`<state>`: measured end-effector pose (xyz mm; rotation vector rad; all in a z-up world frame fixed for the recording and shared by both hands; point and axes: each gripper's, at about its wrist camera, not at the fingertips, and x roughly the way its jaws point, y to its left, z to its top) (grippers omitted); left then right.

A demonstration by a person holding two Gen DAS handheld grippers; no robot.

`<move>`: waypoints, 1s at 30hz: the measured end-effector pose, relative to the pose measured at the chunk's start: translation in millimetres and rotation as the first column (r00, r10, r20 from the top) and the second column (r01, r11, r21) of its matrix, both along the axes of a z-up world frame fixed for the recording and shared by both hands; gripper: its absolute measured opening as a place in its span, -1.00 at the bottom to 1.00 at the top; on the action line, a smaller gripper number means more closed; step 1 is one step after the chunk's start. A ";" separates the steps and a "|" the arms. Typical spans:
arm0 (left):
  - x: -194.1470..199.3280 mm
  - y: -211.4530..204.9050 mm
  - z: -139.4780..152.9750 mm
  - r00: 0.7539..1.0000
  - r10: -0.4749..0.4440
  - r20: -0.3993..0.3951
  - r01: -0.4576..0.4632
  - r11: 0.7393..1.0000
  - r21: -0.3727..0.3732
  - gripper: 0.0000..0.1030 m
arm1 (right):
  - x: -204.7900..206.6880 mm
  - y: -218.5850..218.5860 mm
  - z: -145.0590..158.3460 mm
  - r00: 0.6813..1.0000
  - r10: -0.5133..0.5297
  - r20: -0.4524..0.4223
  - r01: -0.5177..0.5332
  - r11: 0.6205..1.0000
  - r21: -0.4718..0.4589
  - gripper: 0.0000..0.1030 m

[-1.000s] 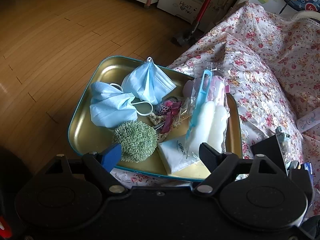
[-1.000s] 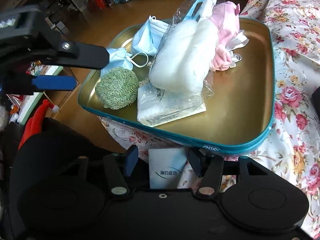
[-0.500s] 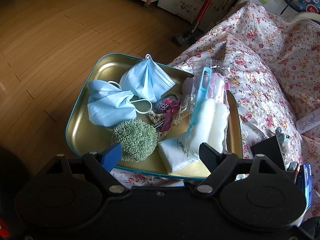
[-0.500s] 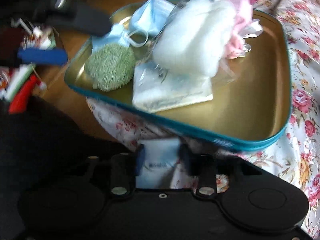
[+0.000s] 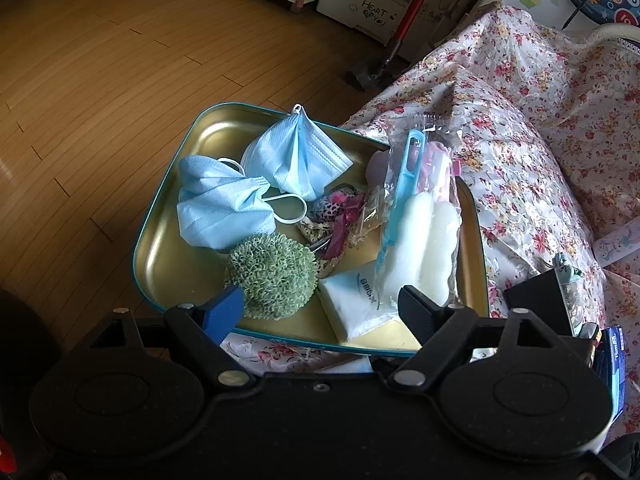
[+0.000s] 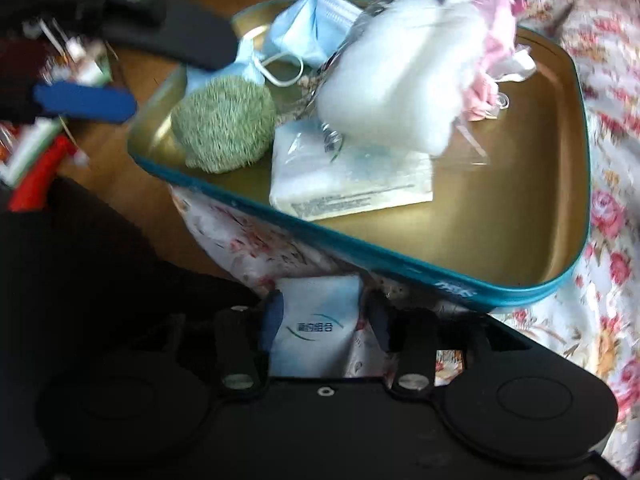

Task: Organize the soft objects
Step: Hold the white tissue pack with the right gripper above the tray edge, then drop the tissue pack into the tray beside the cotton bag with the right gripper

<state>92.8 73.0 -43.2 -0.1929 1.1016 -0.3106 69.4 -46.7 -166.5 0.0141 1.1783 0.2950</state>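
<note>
The left gripper (image 5: 320, 306) is hanging just in front of the near edge of the tray (image 5: 164, 264), with its fingers wide apart and nothing between them. The blue left finger (image 5: 223, 312) is sitting just in front of the green ball (image 5: 270, 276). The black right finger (image 5: 416, 312) is sitting in front of the bottom end of the sponge bag (image 5: 420, 236).

The sponge bag is long. It is running away from the fingers toward the far side of the tray, and its blue handle (image 5: 404, 184) is pointing away too. It is lying partly on top of a tissue pack (image 5: 352, 300), which is resting flat between the two fingers' lines. Two blue masks (image 5: 224, 208) are lying crumpled farther off, to the left, beyond the green ball. Some small pink hair ties (image 5: 340, 208) are lying between the masks and the sponge bag.

The right gripper (image 6: 322, 320) is below the tray's near edge. Its fingers are closed in on a second tissue pack (image 6: 316, 328), touching both sides. That pack is standing up between them, with its long side pointing toward the tray. The view from this side is blurry.

The tray is sitting on a flowery cloth (image 5: 520, 128).
</note>
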 end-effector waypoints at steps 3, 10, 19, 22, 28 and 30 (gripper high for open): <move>0.0 1.7 -1.7 1.000 0.007 -0.004 -0.007 1.000 -0.004 0.56 | 6.1 4.0 -3.4 1.000 0.019 -0.019 -0.020 1.000 -0.017 -0.01; -0.6 2.5 -5.2 1.000 0.015 -0.010 -0.015 1.000 -0.003 0.56 | 22.2 5.2 -3.4 0.994 0.019 -0.103 -0.021 1.000 -0.012 0.17; -1.0 6.7 -5.8 1.000 0.026 -0.010 -0.026 1.000 -0.004 0.56 | 19.6 21.6 -6.4 0.995 0.019 -0.094 -0.026 0.997 -0.078 -0.05; -1.3 7.3 -5.8 1.000 0.028 -0.010 -0.028 1.000 0.000 0.56 | 13.3 18.7 -2.9 0.997 0.000 -0.077 -0.005 0.998 -0.064 -0.08; -1.1 8.4 -2.2 0.999 0.037 -0.003 -0.037 0.999 0.012 0.56 | -7.0 -4.0 26.8 0.998 -0.052 -0.030 0.053 0.998 0.035 -0.08; -1.4 6.8 1.0 0.999 0.036 0.003 -0.036 0.999 0.019 0.56 | -12.7 -9.1 39.6 0.998 -0.057 -0.018 0.059 0.996 0.064 -0.08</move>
